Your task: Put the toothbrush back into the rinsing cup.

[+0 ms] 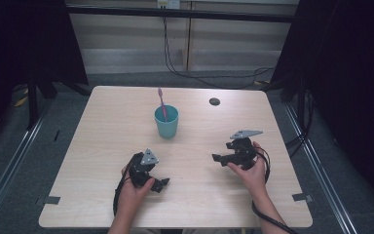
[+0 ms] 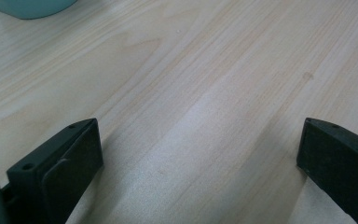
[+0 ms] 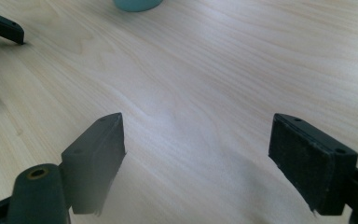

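Toothbrush (image 1: 161,103) stands handle-down in the teal cup (image 1: 166,122), its pink stem leaning against the rim and its head rising above it; the cup sits upright on the table (image 1: 102,146), toward the far middle, well ahead of both hands. Judging from how things lie, the brush-in-cup part of the work looks done, or else has not been started as a removal: nothing else lies loose on the wood except a dark round grommet (image 1: 215,101) near the far right. The left tool (image 1: 159,185) rests low over the near left of the table, its jaws spread wide with bare wood between them in the left gripper view, where the cup's base (image 2: 30,7) shows at the top edge. The right tool (image 1: 217,158) hovers near the right side, jaws likewise spread and holding nothing; in the right gripper view the cup (image 3: 137,4) is well ahead and one jaw of the left tool (image 3: 2,26) shows at the upper left. Neither tool touches cup or brush, so whatever remains would begin with a reach forward to them.
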A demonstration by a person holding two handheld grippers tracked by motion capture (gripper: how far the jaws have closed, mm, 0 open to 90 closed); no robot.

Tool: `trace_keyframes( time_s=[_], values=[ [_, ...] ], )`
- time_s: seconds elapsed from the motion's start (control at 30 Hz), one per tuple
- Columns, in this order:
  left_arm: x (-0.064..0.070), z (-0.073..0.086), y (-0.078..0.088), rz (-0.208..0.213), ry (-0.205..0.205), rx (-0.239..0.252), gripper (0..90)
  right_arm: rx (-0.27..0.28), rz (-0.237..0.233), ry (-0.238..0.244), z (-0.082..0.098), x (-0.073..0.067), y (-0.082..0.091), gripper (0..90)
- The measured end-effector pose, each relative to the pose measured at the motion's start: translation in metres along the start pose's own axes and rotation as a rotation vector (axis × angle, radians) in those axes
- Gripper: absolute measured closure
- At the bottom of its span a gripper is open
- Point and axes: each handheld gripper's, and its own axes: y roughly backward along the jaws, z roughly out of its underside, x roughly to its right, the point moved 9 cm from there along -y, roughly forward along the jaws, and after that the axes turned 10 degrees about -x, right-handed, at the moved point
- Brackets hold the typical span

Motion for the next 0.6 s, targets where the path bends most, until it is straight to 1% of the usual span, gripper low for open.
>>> trace_keyframes(
  time_s=[0.2, 0.3, 0.37, 0.4, 0.5, 0.6],
  values=[
    [0.000, 0.000, 0.000, -0.001, 0.002, 0.000, 0.0, -0.014, 0.010, 0.001, 0.009, 0.002, 0.001, 17.8],
    [0.000, 0.000, 0.000, -0.002, 0.002, 0.000, 0.0, -0.033, 0.034, 0.021, 0.013, 0.001, 0.001, 17.7],
    [0.000, 0.000, 0.000, -0.002, 0.003, 0.000, 0.0, -0.032, 0.033, 0.027, 0.014, 0.001, 0.001, 17.8],
    [0.000, 0.000, 0.000, -0.002, 0.003, -0.001, 0.0, -0.037, 0.037, 0.024, 0.016, 0.001, 0.000, 17.8],
    [0.000, 0.000, 0.000, -0.003, 0.003, -0.001, 0.0, -0.053, 0.055, 0.041, 0.019, 0.001, -0.001, 17.7],
    [0.000, 0.000, 0.000, -0.003, 0.003, 0.000, 0.0, -0.059, 0.063, 0.048, 0.021, 0.002, -0.002, 17.7]
  ],
)
